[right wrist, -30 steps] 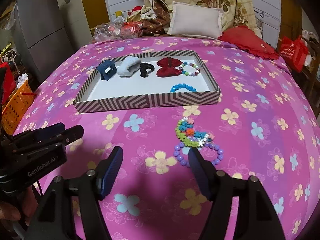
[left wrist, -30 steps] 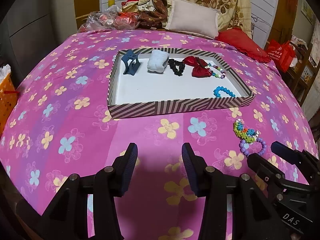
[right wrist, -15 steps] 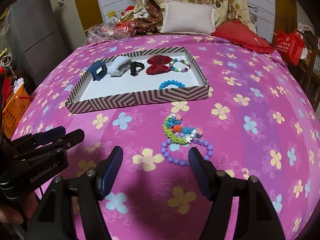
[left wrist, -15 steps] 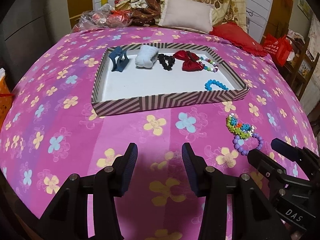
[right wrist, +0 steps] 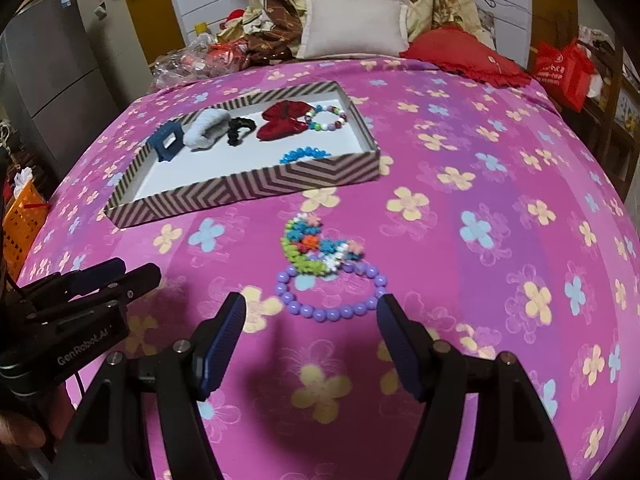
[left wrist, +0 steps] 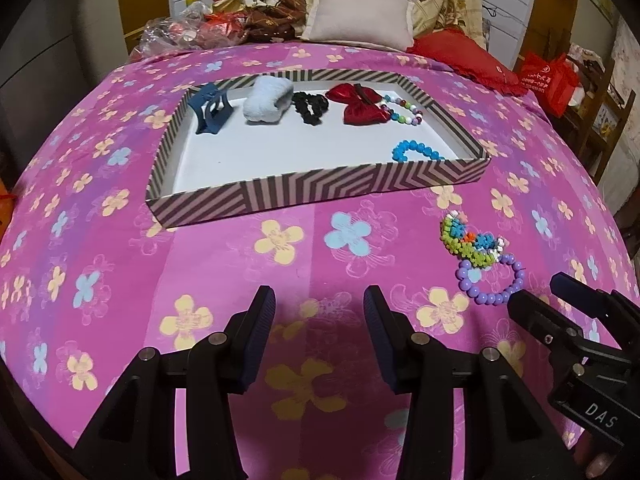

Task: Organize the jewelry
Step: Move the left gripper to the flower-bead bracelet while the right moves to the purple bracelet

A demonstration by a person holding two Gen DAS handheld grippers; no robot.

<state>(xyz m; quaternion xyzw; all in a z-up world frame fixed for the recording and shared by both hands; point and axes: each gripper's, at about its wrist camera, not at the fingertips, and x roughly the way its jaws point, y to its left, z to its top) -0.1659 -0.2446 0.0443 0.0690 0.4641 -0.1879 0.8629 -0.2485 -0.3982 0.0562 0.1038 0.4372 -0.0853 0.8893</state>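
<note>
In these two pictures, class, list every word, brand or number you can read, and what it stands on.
"DAS": on the black right gripper, seen from the left wrist.
"GenRobot.AI": on the black left gripper, seen from the right wrist.
Print on the red shopping bag: too blurred to read.

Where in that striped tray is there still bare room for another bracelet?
The striped cardboard tray has bare white floor along its near wall, from the left corner to the blue bead bracelet. The far side is crowded: dark blue claw clip, white scrunchie, black scrunchie, red bow, multicoloured bead bracelet.
</note>
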